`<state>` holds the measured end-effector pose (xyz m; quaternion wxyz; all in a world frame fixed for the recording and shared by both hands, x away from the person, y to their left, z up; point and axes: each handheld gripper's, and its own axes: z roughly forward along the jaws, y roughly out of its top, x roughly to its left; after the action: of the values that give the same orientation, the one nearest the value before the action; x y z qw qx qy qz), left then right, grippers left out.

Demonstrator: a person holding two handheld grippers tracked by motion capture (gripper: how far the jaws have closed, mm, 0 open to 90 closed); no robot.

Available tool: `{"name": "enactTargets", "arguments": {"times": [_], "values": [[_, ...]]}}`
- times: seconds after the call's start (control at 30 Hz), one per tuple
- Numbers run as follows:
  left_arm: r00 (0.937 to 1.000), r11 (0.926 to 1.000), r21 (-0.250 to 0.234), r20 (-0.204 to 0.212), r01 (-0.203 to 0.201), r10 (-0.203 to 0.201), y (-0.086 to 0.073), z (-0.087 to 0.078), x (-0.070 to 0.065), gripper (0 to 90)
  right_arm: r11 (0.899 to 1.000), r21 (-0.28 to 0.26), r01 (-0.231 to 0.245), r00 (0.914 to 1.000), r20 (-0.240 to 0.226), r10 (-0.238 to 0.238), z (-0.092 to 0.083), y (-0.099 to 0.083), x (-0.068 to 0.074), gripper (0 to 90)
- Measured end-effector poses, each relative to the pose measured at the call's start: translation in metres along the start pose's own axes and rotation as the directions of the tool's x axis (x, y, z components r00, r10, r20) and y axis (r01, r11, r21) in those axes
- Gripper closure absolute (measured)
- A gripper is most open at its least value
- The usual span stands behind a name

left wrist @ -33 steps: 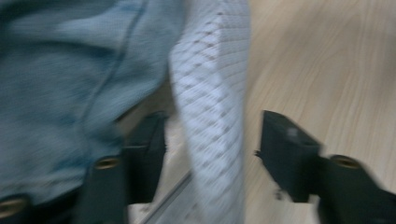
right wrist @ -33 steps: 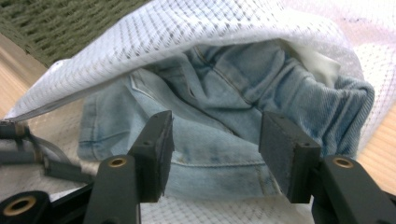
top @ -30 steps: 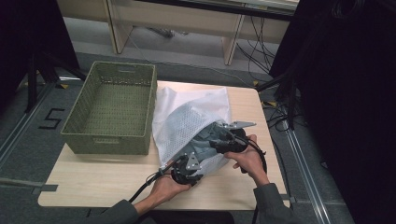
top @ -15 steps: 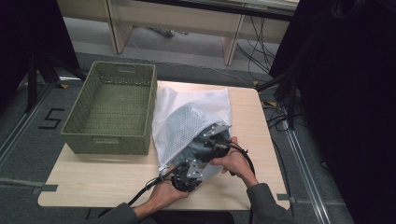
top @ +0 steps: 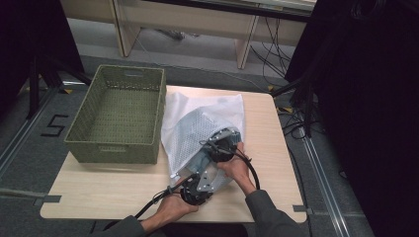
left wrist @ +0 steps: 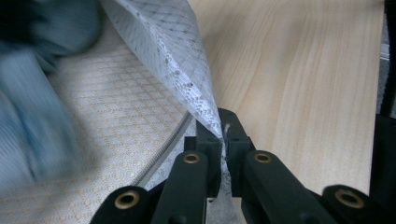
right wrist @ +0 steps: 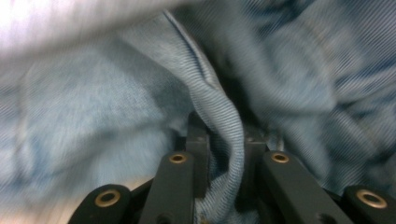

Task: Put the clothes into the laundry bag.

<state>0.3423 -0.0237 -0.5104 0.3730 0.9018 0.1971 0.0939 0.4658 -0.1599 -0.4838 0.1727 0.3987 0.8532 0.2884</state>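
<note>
High view: a person is sitting at a wooden table [top: 113, 187] and is holding a gripper in each hand.
Mesh bag: a white mesh laundry bag [top: 197, 123] is lying in the middle of the table, just beside the green woven basket [top: 116, 116], at the basket's 3 o'clock.
Blue cloth: a piece of blue denim cloth [top: 200, 159] is sitting inside the bag's open end, at the bag's 6 o'clock.
Left gripper: the left gripper [top: 196, 185] is resting at the bag's 6 o'clock edge. In the left gripper view its jaws are pressing tight together and are pinching the bag's thin mesh edge [left wrist: 201, 100], with the zip line [left wrist: 163, 149] running at 9 o'clock of the jaws.
Right gripper: the right gripper [top: 221, 146] is reaching into the bag's mouth, at 1 o'clock from the left gripper. Its jaws have just been closing. In the right gripper view they are squeezing a thick fold of the blue cloth [right wrist: 224, 121].
</note>
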Motion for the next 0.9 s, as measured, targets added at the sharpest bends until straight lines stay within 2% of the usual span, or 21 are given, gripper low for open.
{"name": "enactTargets", "arguments": {"times": [0.07,0.1,0.13,0.27,0.3,0.33,0.37,0.4,0.43,0.47,0.5,0.53,0.57,0.63,0.67,0.7,0.73,0.77,0.8,0.87,0.9], "values": [[1.0000,1.0000,0.000,0.000,-0.004,0.004,0.000,0.000,-0.001,88.2,1.000,0.010,0.021,0.9997,0.008,-0.021,0.001,0.003,-0.004,80.5],[1.0000,1.0000,0.002,0.001,-0.007,0.007,0.000,0.000,-0.001,88.2,1.000,0.001,0.006,0.9998,0.021,-0.006,0.004,0.007,-0.005,80.5],[0.9999,0.9999,0.005,0.000,-0.012,0.012,0.000,0.000,-0.001,88.2,1.000,0.006,0.016,0.9993,0.033,-0.016,0.006,0.011,-0.007,80.5],[0.9999,1.0000,0.007,0.015,0.004,-0.004,0.000,-0.001,0.001,87.9,1.000,0.006,-0.018,0.9996,-0.022,0.018,0.014,0.012,-0.010,77.0],[0.9991,0.9981,0.052,0.028,-0.034,0.033,0.001,-0.004,0.004,87.1,1.000,0.009,-0.018,0.9993,-0.034,0.018,0.011,0.012,-0.011,74.0],[0.9997,0.9999,0.014,0.024,0.005,-0.005,0.001,-0.001,0.002,85.8,0.999,0.014,-0.044,0.9975,-0.055,0.045,0.006,0.012,-0.010,70.0],[0.9995,0.9999,0.011,0.029,0.012,-0.012,0.001,-0.001,0.002,83.7,0.997,-0.046,-0.064,0.9908,-0.122,0.058,-0.005,0.012,-0.011,66.9],[0.9993,0.9992,0.040,0.038,-0.002,0.001,0.000,-0.004,0.003,82.8,0.996,-0.059,-0.064,0.9888,-0.138,0.056,-0.016,0.013,-0.014,65.2],[0.9993,0.9992,0.040,0.038,-0.002,0.001,0.000,-0.004,0.003,81.9,0.996,-0.059,-0.064,0.9888,-0.138,0.056,-0.016,0.013,-0.014,65.2],[0.9992,0.9986,0.052,0.039,-0.009,0.007,0.001,-0.005,0.004,81.4,0.995,-0.097,-0.028,0.9901,-0.139,0.015,-0.035,0.014,-0.020,62.4],[0.9992,0.9986,0.052,0.039,-0.009,0.007,0.001,-0.005,0.004,80.9,0.995,-0.097,-0.028,0.9901,-0.139,0.015,-0.035,0.014,-0.020,62.4],[0.9991,0.9986,0.052,0.041,-0.013,0.011,0.001,-0.005,0.005,80.9,0.991,-0.131,-0.036,0.9910,-0.132,0.019,-0.044,0.014,-0.025,62.1],[0.9990,0.9985,0.054,0.044,0.001,-0.003,0.001,-0.005,0.004,80.8,0.985,-0.153,-0.078,0.9904,-0.125,0.059,-0.062,0.014,-0.038,60.6],[0.9991,0.9985,0.055,0.042,0.001,-0.003,0.001,-0.005,0.006,79.7,0.980,-0.170,-0.101,0.9897,-0.118,0.082,-0.068,0.013,-0.044,60.0],[0.9991,0.9982,0.058,0.040,0.010,-0.012,0.001,-0.005,0.005,78.6,0.970,-0.205,-0.129,0.9904,-0.076,0.116,-0.076,0.011,-0.057,58.3],[0.9991,0.9982,0.059,0.041,0.008,-0.011,0.001,-0.005,0.005,78.6,0.970,-0.205,-0.129,0.9904,-0.076,0.116,-0.076,0.011,-0.057,58.3],[0.9993,0.9983,0.059,0.038,0.002,-0.005,0.001,-0.005,0.005,77.9,0.970,-0.193,-0.149,0.9888,-0.019,0.148,-0.080,0.007,-0.071,57.7],[0.9993,0.9983,0.059,0.038,0.002,-0.005,0.001,-0.005,0.005,78.1,0.970,-0.193,-0.149,0.9888,-0.019,0.148,-0.080,0.007,-0.071,57.7],[0.9993,0.9979,0.062,0.034,-0.019,0.017,0.002,-0.006,0.006,78.1,0.968,-0.202,-0.152,0.9878,0.001,0.155,-0.078,0.006,-0.075,57.0],[0.9994,0.9977,0.065,0.030,-0.018,0.016,0.002,-0.005,0.005,78.2,0.963,-0.171,-0.210,0.9760,0.019,0.217,-0.077,0.002,-0.083,54.0],[0.9994,0.9978,0.064,0.031,-0.013,0.011,0.002,-0.005,0.004,78.0,0.963,-0.183,-0.199,0.9771,0.038,0.210,-0.071,-0.001,-0.086,53.0]]}}
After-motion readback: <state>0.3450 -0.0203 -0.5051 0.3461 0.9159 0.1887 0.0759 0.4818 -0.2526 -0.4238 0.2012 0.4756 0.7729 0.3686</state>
